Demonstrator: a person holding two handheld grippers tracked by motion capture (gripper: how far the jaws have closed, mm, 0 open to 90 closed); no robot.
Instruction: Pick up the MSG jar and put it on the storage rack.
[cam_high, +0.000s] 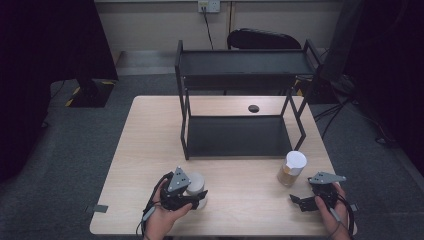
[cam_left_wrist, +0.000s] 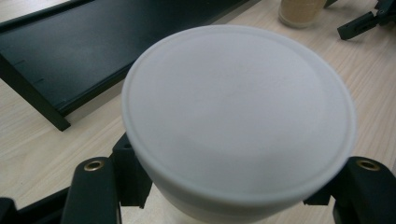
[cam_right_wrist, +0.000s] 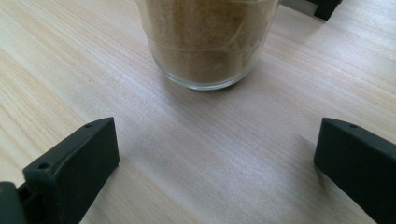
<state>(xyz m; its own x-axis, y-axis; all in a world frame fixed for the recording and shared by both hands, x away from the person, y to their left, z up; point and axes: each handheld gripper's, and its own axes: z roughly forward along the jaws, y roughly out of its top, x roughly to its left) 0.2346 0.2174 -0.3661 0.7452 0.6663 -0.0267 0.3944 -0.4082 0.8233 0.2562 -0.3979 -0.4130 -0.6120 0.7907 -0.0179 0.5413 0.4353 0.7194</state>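
A jar with a white lid (cam_high: 196, 182) stands near the table's front left. My left gripper (cam_high: 197, 197) is shut on it, pointing away from the person. In the left gripper view the white lid (cam_left_wrist: 238, 112) is close up and both black jaws press on the jar's body just below it. A glass jar of brown powder (cam_high: 291, 169) with a white lid stands at the front right. My right gripper (cam_high: 302, 190) rests just in front of it, open. In the right gripper view the brown jar (cam_right_wrist: 208, 42) stands a short way beyond the wide-apart jaws of that gripper (cam_right_wrist: 217, 158).
A black two-tier metal rack (cam_high: 235, 135) stands on the far half of the wooden table (cam_high: 150, 140), its lower shelf bare. A small black round cap (cam_high: 253, 108) sits in the tabletop behind it. A dark chair (cam_high: 262, 39) stands beyond the table.
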